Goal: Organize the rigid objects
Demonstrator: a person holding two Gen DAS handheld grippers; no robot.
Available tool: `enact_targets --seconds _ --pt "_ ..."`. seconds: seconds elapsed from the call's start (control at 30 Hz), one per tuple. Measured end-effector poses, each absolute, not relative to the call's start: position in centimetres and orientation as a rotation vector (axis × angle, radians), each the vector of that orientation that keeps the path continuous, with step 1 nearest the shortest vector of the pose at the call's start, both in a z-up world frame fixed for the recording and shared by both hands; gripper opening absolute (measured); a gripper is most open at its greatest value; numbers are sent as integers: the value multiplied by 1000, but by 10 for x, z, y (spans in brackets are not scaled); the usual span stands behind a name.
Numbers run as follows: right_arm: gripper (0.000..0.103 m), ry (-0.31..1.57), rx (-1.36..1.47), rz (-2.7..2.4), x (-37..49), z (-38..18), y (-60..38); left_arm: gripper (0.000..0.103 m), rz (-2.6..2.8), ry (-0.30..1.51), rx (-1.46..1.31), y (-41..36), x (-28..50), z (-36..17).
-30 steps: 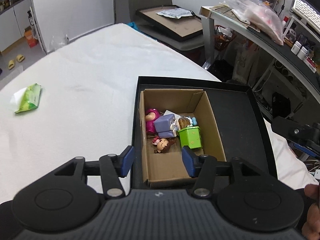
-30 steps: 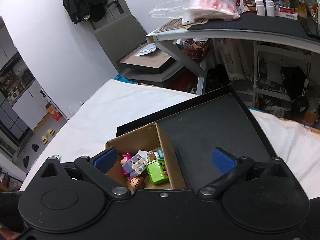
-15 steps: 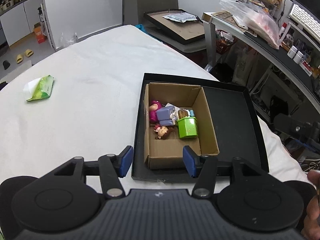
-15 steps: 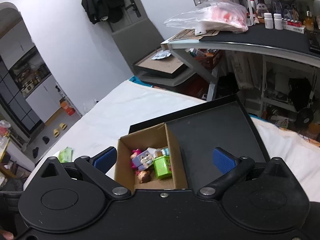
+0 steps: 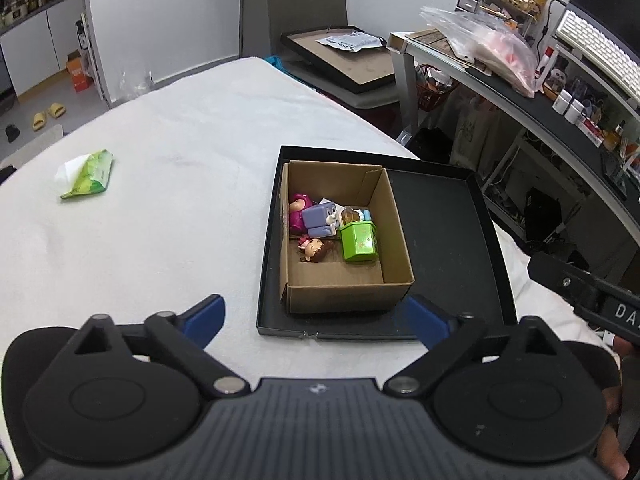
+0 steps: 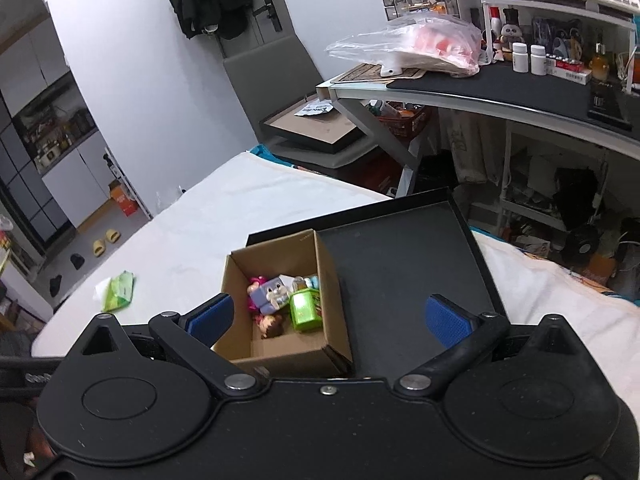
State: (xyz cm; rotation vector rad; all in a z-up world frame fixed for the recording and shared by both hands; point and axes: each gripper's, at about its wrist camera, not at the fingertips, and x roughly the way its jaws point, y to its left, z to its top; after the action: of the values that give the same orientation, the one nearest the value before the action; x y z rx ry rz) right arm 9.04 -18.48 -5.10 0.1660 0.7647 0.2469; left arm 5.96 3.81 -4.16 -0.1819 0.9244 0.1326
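Toys (image 5: 334,230) sit gathered in the cardboard box (image 5: 394,236) just ahead of the left gripper (image 5: 316,318), whose jaws are opening on nothing. The right gripper (image 6: 328,318) hangs wide and empty too. Sorting looks nearly done; only a green packet (image 5: 86,178) lies far left.

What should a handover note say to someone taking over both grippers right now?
Left gripper: jaws opening, nothing between them.
Right gripper: open, empty.
Toys: green box, purple block figure, pink figure and small doll all lie in the cardboard box, which sits in the left part of the black tray.
Done: visible toys boxed.
Left: only a green packet remains on the white table; possibly not part of the job.
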Motion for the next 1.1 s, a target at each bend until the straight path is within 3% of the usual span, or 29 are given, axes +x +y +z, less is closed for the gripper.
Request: enact_targets --seconds 1.1 --pt "103 757 14 246 53 -40 -189 102 130 867 -137 13 29 -30"
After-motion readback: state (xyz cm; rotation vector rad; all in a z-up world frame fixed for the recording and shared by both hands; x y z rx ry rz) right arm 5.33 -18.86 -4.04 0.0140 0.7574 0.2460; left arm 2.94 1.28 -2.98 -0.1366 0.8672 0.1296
